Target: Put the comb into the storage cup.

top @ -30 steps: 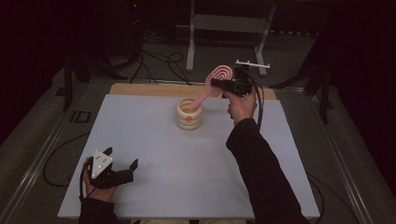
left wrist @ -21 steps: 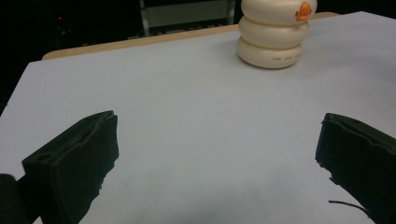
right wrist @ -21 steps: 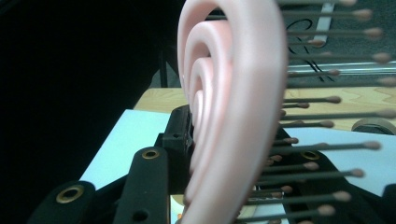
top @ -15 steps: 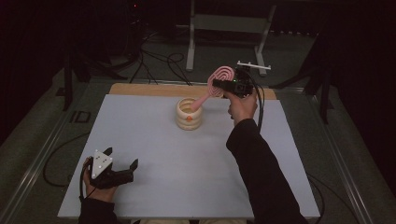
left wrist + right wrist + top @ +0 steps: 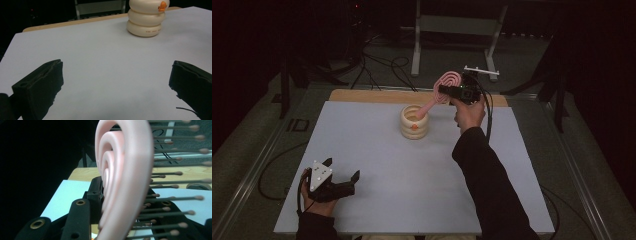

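Wide pale table (image 5: 377,150) across the middle of the high view. Cream ringed holder (image 5: 414,122) upright, above centre; same holder at the top edge of the left gripper view (image 5: 146,18). Pink hairbrush (image 5: 443,87) upper right of centre, head clamped in the right gripper (image 5: 447,91), handle slanted down into the holder's mouth. Left gripper (image 5: 343,180) at lower left, resting on the table, jaws spread wide apart, nothing between.

Dim room; pale grey rectangular worktop (image 5: 377,165) evenly lit from overhead, surroundings near black. Shadows soft. Right gripper view: pink spiral-backed plastic hairbrush (image 5: 125,177) close up, blurred, bristles out of focus. Left gripper view sharp, mild grain.
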The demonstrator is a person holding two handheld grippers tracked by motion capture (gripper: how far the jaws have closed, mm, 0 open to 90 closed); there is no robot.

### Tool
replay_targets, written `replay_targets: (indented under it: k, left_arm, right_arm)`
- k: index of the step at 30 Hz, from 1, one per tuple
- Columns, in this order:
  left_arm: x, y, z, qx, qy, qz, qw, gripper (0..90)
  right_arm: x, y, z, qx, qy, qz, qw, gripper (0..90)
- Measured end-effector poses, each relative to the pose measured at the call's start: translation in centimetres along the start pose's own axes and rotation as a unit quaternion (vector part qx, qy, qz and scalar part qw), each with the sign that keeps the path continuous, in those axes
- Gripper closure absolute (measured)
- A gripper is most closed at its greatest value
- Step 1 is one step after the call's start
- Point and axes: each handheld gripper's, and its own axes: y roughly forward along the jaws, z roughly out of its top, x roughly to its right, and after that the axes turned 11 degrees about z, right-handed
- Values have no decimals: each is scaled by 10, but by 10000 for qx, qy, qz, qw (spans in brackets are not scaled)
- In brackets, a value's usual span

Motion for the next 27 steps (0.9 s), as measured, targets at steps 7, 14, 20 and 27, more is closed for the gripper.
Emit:
replay_targets:
  k: [7, 14, 20, 27]
  left_arm:
    - [0, 0, 0, -1, -3, -3, 10000, 2]
    - [0, 0, 0, 10, -4, -6, 10000, 2]
    - [-1, -1, 0, 21, -23, 0, 10000, 2]
    - [0, -1, 0, 25, -22, -3, 10000, 2]
  right_arm:
    - [0, 4, -1, -43, 7, -27, 10000, 637]
    - [-2, 11, -6, -110, -38, -37, 9999, 637]
    - [-2, 16, -10, -142, -19, -33, 9999, 637]
    - [-1, 23, -16, -183, 4, -42, 9998, 637]
